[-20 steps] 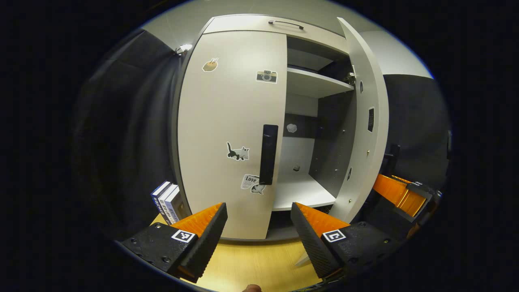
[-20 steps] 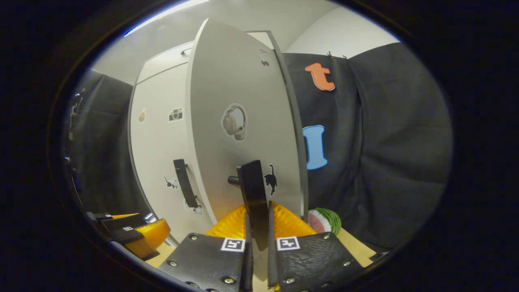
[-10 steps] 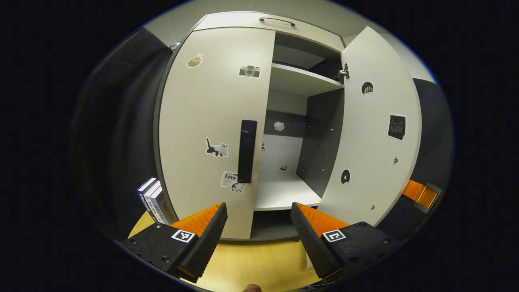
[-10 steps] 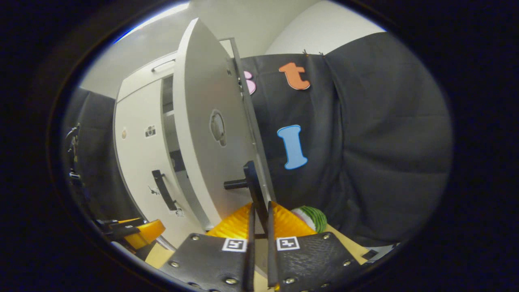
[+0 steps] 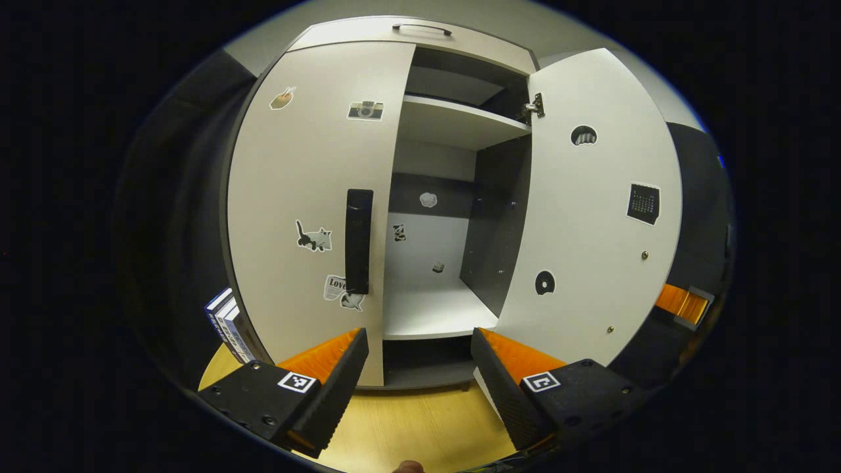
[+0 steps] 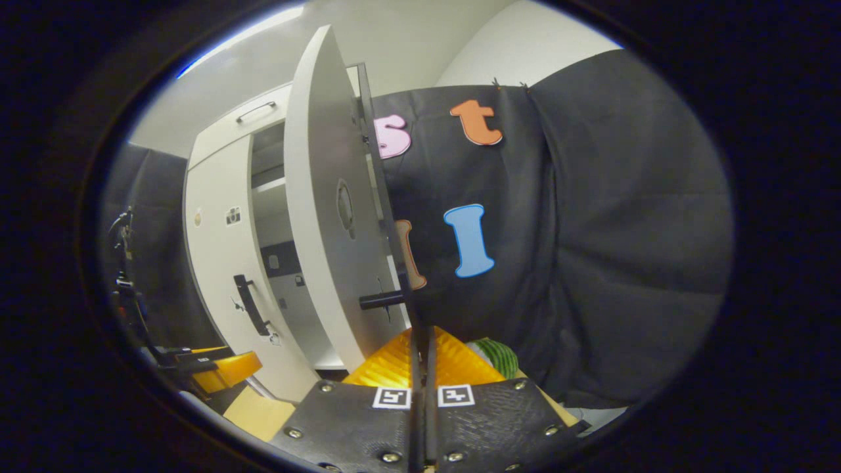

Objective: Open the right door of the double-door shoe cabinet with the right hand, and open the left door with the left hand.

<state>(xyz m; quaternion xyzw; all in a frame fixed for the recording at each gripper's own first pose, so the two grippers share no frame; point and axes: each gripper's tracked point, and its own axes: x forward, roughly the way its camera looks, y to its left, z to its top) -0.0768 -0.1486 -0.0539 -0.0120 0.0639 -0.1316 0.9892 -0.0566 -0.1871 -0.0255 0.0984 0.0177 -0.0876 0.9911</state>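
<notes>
I count two doors and two handles on the cabinet [image 5: 460, 49], plus a drawer handle on top. In the left gripper view, going left to right: a few books [image 5: 227, 322] stand by the cabinet's left foot, then the left door [image 5: 309, 164], pale, closed, carrying five stickers and a dark vertical handle [image 5: 359, 240] near its inner edge. Next comes the open interior with a shelf [image 5: 453, 121], then the right door [image 5: 591, 217], swung wide, its inner face showing three stickers. My left gripper [image 5: 418, 387] is spread wide with nothing between the fingers; the left handle sits above and ahead of the left finger, apart from it. In the right gripper view, my right gripper [image 6: 422, 394] is clenched on the right handle [image 6: 410, 309], which runs down between the fingers, with the door edge-on just left of it.
</notes>
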